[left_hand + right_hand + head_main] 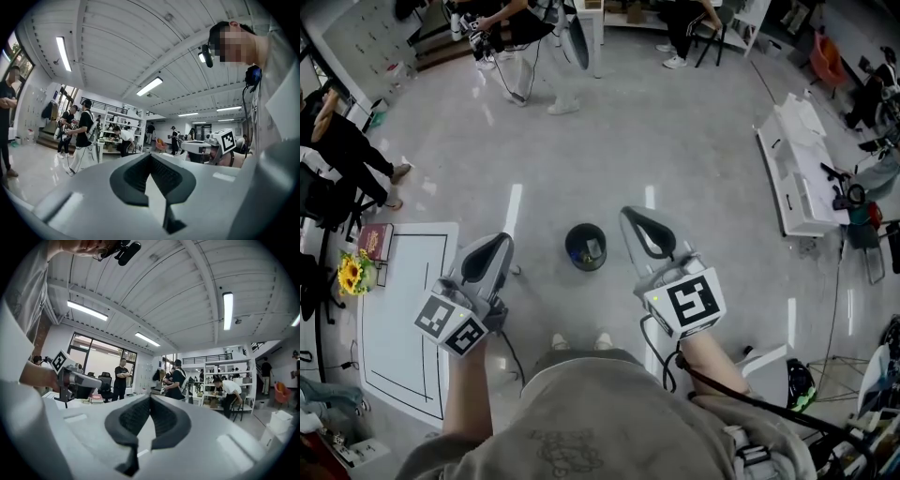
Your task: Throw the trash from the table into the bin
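Past our grey T-shirt [581, 422] we see the round black plastic bin [568, 251] on the floor [675, 141] ahead, pale trash scraps [593, 248] inside. Left grey gripper [499, 242]: jaws pressed together, holding nothing. Right grey gripper [630, 216]: same, closed and empty.

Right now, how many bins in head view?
1. The bin stands on the floor ahead, between the left gripper and right gripper. More could be hidden at the room's crowded edges.
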`<state>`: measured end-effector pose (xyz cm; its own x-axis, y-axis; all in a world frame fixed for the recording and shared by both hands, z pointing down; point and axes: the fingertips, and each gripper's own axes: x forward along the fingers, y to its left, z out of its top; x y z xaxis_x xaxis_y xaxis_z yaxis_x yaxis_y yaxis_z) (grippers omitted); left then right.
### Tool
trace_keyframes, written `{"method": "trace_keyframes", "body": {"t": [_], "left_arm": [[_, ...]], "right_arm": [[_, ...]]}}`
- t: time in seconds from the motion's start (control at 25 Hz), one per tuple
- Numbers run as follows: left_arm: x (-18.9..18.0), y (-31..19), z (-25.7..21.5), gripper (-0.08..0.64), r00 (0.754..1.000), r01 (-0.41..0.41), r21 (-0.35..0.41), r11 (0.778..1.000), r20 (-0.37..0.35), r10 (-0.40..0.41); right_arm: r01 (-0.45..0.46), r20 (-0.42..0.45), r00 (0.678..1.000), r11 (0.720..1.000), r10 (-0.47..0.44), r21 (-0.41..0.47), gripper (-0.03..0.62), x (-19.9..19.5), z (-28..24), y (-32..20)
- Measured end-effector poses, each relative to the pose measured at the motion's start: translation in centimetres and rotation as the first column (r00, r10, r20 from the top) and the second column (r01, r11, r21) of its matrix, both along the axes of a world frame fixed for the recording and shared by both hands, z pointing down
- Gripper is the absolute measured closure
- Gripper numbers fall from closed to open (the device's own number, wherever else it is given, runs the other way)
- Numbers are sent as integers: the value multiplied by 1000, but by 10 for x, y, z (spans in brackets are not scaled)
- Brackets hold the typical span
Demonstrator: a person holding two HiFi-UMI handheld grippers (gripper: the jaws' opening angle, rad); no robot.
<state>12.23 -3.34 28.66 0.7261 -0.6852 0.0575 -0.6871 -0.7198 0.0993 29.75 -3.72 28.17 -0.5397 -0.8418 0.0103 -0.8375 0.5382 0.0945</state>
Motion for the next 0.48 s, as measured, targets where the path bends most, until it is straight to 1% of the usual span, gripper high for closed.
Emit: {"method": "trace_keyframes", "body": {"t": [0.12,0.2,0.36,0.48], "left_arm": [[-7,0,-3,561,1000,-8,10,1000,-6,8],[-14,2,-1,561,1000,-13,4,1000,-9,13],[-24,8,3,561,999,-34,-14,999,-8,34],[-32,11,2,561,999,-51,-17,999,-16,51]], "right_arm": [[-15,-18,1000,1000,15,-5,591,-4,3,0],[-21,-34,999,1000,20,-13,591,-10,6,3],[-11,-36,999,1000,11,3,591,-25,5,9],[-19,-45,999,1000,19,-6,591,-36,4,11]]}}
